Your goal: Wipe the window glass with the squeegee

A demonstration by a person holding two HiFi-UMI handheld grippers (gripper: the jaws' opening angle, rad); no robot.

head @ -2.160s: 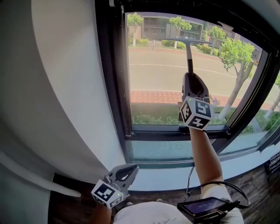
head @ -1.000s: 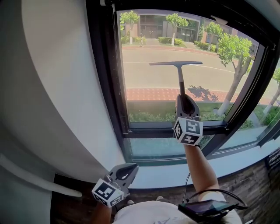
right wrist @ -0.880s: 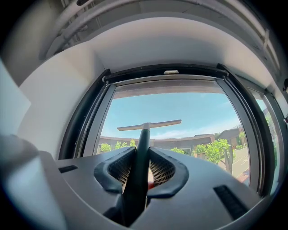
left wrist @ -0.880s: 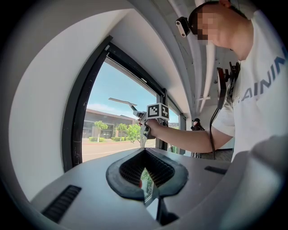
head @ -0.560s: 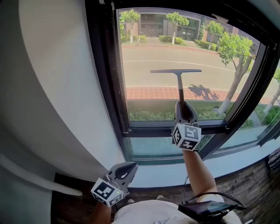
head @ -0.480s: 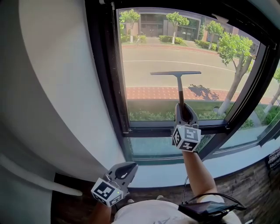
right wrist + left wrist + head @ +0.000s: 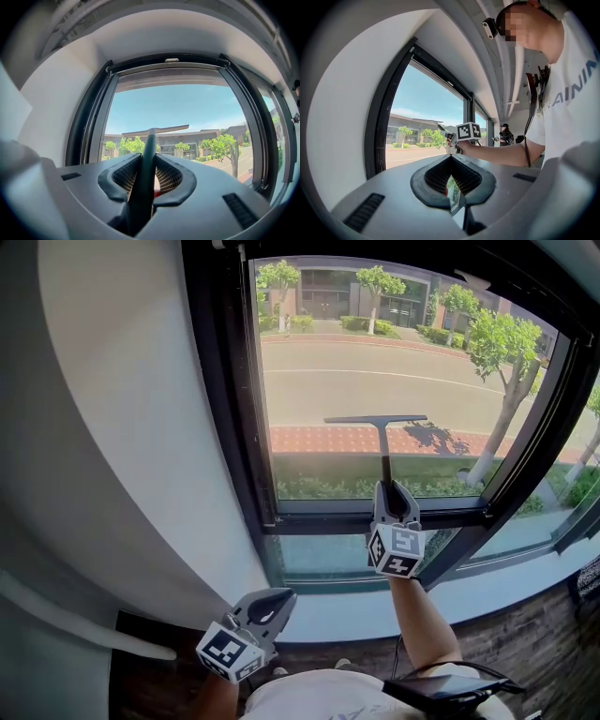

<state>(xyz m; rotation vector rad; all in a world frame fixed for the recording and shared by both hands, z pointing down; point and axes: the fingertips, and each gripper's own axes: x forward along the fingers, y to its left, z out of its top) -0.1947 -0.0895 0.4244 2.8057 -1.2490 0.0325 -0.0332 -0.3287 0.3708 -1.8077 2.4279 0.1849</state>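
Our right gripper (image 7: 386, 491) is clamped on the lower end of the squeegee (image 7: 382, 442) handle; in the right gripper view the dark shaft (image 7: 149, 140) runs up between the two ribbed pads, which press it from both sides. Our left gripper (image 7: 272, 601) hangs low beside the wall (image 7: 122, 427), well apart from the window, its jaws together on nothing.

The squeegee stands upright against the glass (image 7: 328, 352). Its blade lies level across the lower half of the pane, about midway between the left and right edges, and the handle points down toward the bottom edge of the frame (image 7: 319, 521).

We judge the squeegee light and stiff in the shaft, with a soft rubber lip that needs even pressure along its whole length. The shaft looks thin and smooth, so it could twist between the pads if one blade end drags harder than the other. The low grip gives reach, but little control over tilt. A hold nearer the blade would steady it, though it would cost reach toward the upper edge.
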